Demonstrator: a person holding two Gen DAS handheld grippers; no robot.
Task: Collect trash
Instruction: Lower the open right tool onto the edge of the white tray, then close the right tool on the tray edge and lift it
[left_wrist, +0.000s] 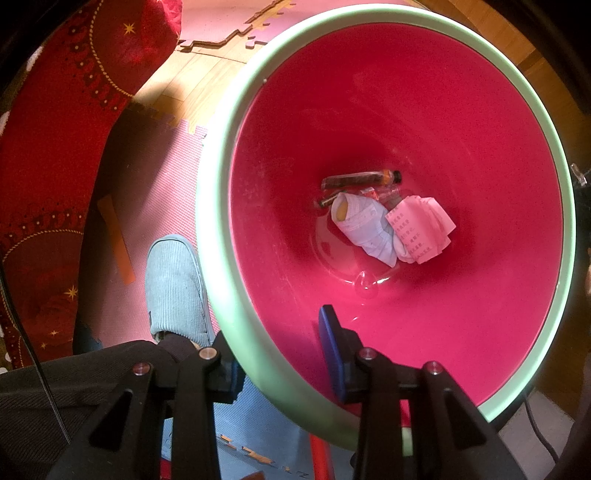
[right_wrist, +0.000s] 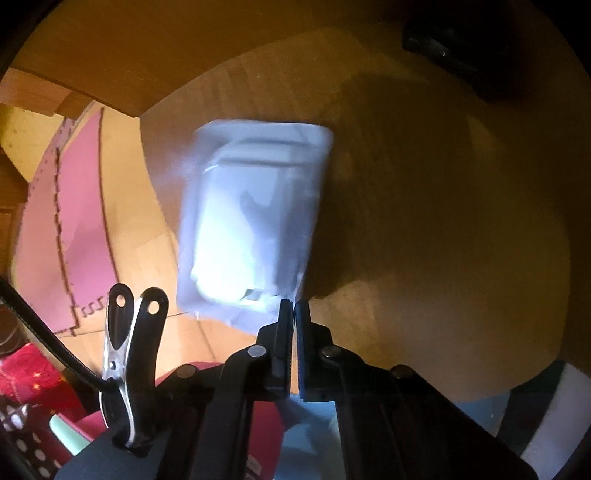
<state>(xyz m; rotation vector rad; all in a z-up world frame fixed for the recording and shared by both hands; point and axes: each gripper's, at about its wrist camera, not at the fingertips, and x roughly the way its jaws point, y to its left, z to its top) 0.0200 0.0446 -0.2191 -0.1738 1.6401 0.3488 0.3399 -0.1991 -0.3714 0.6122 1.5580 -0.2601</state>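
The left gripper is clamping the pale green rim of the red bin, one finger outside and one inside, so it's basically carrying the bin around as a mobile drop spot. Further down at the bottom of the bin, earlier trash is already sitting there: a small bottle, a crumpled white wrapper and a pink paper. The right gripper is pinching shut on the corner of a white plastic package, which is dangling blurry above the wooden floor. My guess is the corner pinch is the only hold available on something that flat.
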